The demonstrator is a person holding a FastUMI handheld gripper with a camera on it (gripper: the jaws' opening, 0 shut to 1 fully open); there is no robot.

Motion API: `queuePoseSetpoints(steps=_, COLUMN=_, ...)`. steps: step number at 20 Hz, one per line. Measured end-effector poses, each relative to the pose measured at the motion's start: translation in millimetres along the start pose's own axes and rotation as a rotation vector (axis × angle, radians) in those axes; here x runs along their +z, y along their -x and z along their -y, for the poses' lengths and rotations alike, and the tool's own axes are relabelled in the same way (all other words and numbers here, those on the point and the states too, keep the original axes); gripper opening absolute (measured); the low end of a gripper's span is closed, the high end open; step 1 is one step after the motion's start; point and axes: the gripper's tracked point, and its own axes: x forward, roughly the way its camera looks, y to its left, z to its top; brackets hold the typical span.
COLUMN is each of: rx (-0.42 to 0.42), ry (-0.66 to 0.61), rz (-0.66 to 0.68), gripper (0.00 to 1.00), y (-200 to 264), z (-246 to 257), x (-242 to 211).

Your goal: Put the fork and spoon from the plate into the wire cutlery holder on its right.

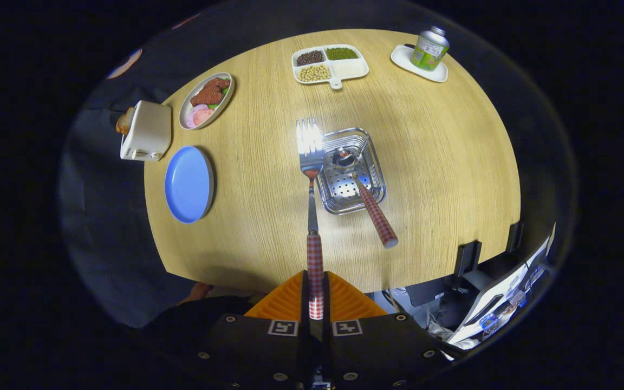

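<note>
Overhead light bright on table (426,162) ahead of fingers; glare on fork (309,142) tines; fisheye bends dim, soft surroundings.

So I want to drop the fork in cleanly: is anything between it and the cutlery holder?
Nothing stands between them. The gripper is shut on the fork, whose prongs hang at the holder's left rim. Inside the holder, the spoon already leans with its handle poking out toward the gripper; that could crowd the drop.
</note>
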Motion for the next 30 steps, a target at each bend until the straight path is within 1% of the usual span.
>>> queuePoseSetpoints(steps=2, rx=0.008, ry=-0.008, rz=-0.04, gripper=0.09, y=-4.7, z=3.7, x=-1.7)
queuePoseSetpoints(steps=9, rx=0.012, ry=-0.028, rz=-0.119, gripper=0.09, y=-9.9, z=16.2, x=1.6)
queuePoseSetpoints(steps=13, rx=0.012, ry=-0.055, rz=-0.144, gripper=0.1, y=-9.0, z=21.5, x=1.8)
queuePoseSetpoints(steps=18, rx=0.039, ry=-0.092, rz=-0.186, gripper=0.11, y=-9.1, z=20.2, x=3.4)
queuePoseSetpoints(steps=22, rx=0.068, ry=-0.14, rz=-0.19, gripper=0.12, y=-7.9, z=17.0, x=13.4)
queuePoseSetpoints(steps=26, rx=0.072, ry=-0.186, rz=-0.144, gripper=0.13, y=-3.1, z=18.5, x=30.4)
queuePoseSetpoints(steps=30, rx=0.075, ry=-0.207, rz=-0.101, gripper=0.13, y=-0.1, z=17.6, x=45.2)
